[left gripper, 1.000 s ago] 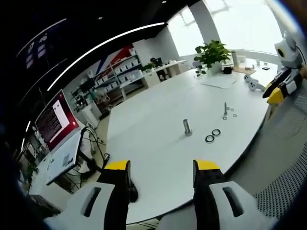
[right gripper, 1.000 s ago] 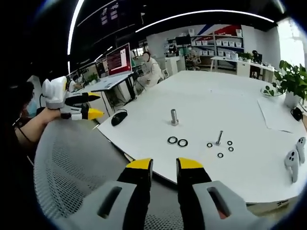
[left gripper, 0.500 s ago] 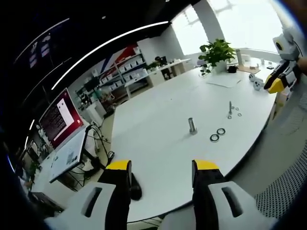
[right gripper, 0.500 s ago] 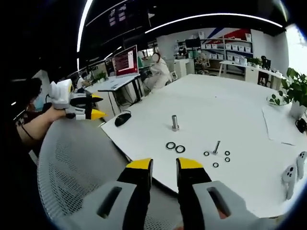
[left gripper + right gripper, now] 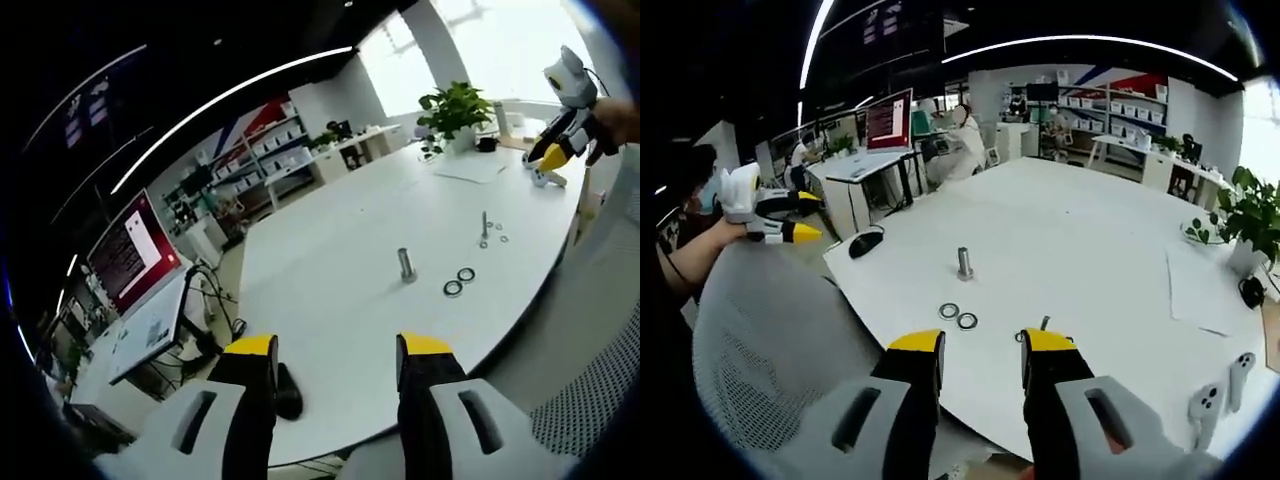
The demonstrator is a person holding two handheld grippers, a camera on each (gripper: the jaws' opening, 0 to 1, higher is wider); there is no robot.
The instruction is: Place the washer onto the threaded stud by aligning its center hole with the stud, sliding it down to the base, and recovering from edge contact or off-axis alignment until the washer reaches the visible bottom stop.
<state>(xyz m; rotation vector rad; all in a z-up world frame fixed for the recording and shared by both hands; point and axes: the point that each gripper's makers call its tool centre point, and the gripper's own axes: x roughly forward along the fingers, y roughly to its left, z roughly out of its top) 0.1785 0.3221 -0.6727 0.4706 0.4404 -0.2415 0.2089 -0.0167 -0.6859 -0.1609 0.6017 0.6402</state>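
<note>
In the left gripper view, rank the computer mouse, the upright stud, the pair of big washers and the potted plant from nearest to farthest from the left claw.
1. Computer mouse, on the table edge just by the left claw.
2. Upright stud, mid-table.
3. Pair of big washers, right of the stud; too close to the stud to rank firmly.
4. Potted plant, at the table's far end.

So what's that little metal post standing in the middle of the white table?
The stud is a short, silvery metal cylinder standing upright on the white table, alone and ungripped. Nothing sits on it yet. Two dark rings lie flat on the table near it, not touching it. In the left gripper view it stands beside those rings too.
</note>
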